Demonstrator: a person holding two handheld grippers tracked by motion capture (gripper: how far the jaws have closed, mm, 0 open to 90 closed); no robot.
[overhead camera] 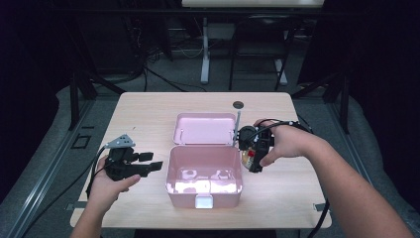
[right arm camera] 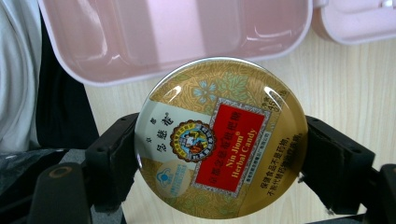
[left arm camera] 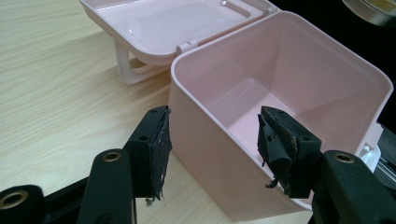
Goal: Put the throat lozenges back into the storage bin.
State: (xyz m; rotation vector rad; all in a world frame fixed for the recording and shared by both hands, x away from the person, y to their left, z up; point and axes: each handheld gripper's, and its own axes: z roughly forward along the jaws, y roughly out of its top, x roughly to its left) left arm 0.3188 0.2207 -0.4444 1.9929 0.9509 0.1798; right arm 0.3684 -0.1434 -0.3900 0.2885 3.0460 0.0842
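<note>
Pink box point(overhead camera: 204, 174) sitting empty, lid point(overhead camera: 205, 128) open. Right gripper point(right arm camera: 219, 154) clamping herbal candy tin point(right arm camera: 220, 138) beside box. Left gripper point(left arm camera: 212, 144) gaping wide, straddling box wall.

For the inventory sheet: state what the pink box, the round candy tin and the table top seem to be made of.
Pink box: likely moulded plastic, glossy; smooth thin walls with soft glare, moulded latch.
Round candy tin: probably printed metal under a shiny lacquer; sharp highlights on its domed lid, a silvery rim.
Table top: pale wood grain, matte; could be laminate rather than solid wood.

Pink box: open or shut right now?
Open. The pink box has its lid swung back flat on the table behind it, and its inside looks empty.
</note>
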